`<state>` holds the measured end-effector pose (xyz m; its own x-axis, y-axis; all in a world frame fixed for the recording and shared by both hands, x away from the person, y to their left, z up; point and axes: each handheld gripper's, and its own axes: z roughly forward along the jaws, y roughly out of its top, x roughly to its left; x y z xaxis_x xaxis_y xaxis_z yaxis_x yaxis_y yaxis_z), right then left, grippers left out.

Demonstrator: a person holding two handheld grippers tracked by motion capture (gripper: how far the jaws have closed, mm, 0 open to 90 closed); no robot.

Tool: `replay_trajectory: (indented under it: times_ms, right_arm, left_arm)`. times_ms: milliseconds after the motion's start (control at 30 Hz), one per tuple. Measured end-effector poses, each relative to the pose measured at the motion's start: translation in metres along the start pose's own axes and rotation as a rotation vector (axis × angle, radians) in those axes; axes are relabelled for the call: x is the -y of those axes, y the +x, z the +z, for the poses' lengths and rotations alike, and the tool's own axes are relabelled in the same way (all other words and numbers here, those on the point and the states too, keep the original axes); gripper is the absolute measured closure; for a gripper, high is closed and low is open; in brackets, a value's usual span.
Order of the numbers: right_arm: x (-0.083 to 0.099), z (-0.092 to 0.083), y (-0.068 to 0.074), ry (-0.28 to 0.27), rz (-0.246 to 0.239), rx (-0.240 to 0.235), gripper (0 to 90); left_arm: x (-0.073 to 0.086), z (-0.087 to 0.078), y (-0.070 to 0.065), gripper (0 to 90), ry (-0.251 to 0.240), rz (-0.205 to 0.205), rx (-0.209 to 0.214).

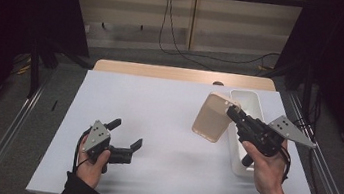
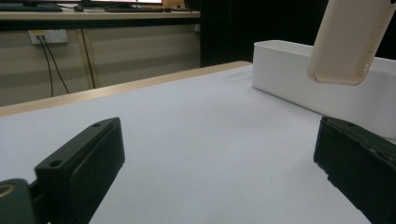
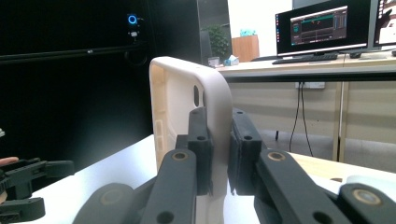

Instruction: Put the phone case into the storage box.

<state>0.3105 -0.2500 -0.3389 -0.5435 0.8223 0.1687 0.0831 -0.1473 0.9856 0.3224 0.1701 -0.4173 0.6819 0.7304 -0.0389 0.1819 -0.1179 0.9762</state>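
Right gripper point(image 1: 233, 109) clamps the beige plastic lid point(image 1: 214, 118), lifted just left of the white rectangular plastic box point(image 1: 255, 99). Left gripper point(image 1: 127, 134) wide open, empty, near-left. Next, probably: set lid down on the white table cover point(image 1: 157, 120).

Both forearms wore dark sleeves; the left gripper point(image 1: 125, 133) and right gripper point(image 1: 230, 109) were matte black, each topped by a grey three-cornered plate with small dark holes; black cables trailed from them; brass-coloured pivot pins showed at the right gripper's linkage joints.
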Motion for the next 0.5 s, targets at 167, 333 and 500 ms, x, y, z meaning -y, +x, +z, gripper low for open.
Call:
replay_trajectory:
  times_ms: [167,333,500]
  right_arm:
    - [-0.004,-0.004,-0.005,-0.011,-0.002,0.009,81.2]
    - [-0.011,-0.008,-0.013,-0.028,-0.009,0.022,81.2]
    - [-0.02,-0.012,-0.021,-0.042,-0.017,0.033,81.2]
  left_arm:
    - [0.004,-0.009,0.008,1.6,0.005,-0.011,-0.013]
    - [0.007,-0.02,0.014,1.7,0.005,-0.015,-0.037]
    - [0.011,-0.034,0.021,1.3,-0.003,-0.01,-0.051]
